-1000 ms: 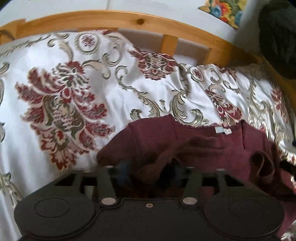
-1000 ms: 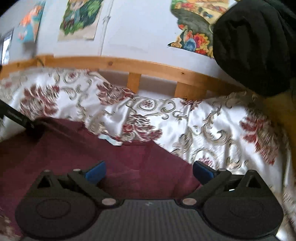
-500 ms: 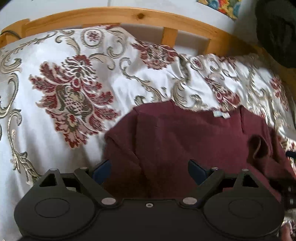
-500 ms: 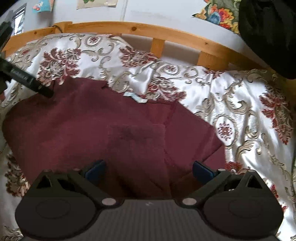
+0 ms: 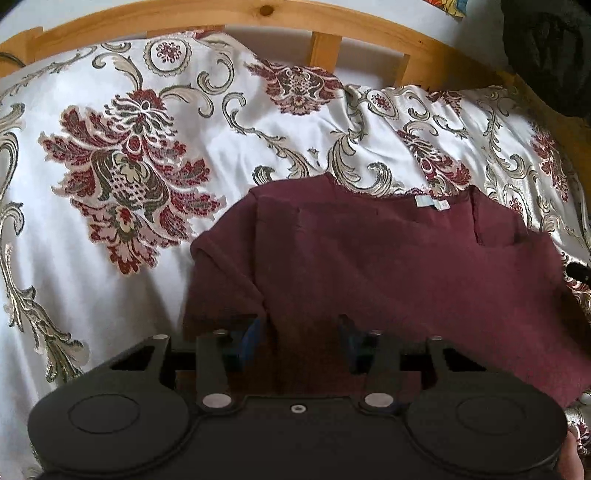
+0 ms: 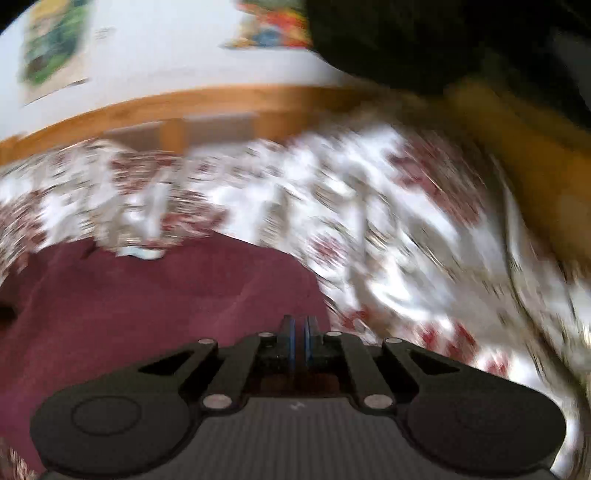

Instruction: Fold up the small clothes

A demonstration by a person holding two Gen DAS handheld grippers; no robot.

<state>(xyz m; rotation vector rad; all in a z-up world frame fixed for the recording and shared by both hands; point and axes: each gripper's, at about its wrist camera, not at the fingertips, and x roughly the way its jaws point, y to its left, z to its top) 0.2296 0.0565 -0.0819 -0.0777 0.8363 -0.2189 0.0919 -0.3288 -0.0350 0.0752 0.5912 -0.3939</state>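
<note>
Left wrist view. The maroon shirt point(image 5: 388, 266) is seen spread on the patterned bedspread point(image 5: 129, 177), in front of the wooden bed rail point(image 5: 221, 18). Half a second ago the left gripper point(image 5: 301, 341) stood wide over the near hem; now its jaws are closing, with shirt fabric between the blue pads point(image 5: 249, 341). Whether the pads already press cannot be told. The bunched fold noted a second ago is gone and the cloth lies flatter. The neck label point(image 5: 430, 202) sits at the far edge, so the collar points away toward the rail; the long axis is judged to run from near hem to far collar, with a short sleeve at the left.

Right wrist view. The frame is heavily blurred. The right gripper point(image 6: 298, 341), wide half a second ago, is now drawn shut, its pads nearly touching at the shirt's point(image 6: 166, 295) right near edge; a pinch of fabric is likely but is not seen.

Judgement: both near corners are being taken up, which suggests a hem-to-collar fold is next.
</note>
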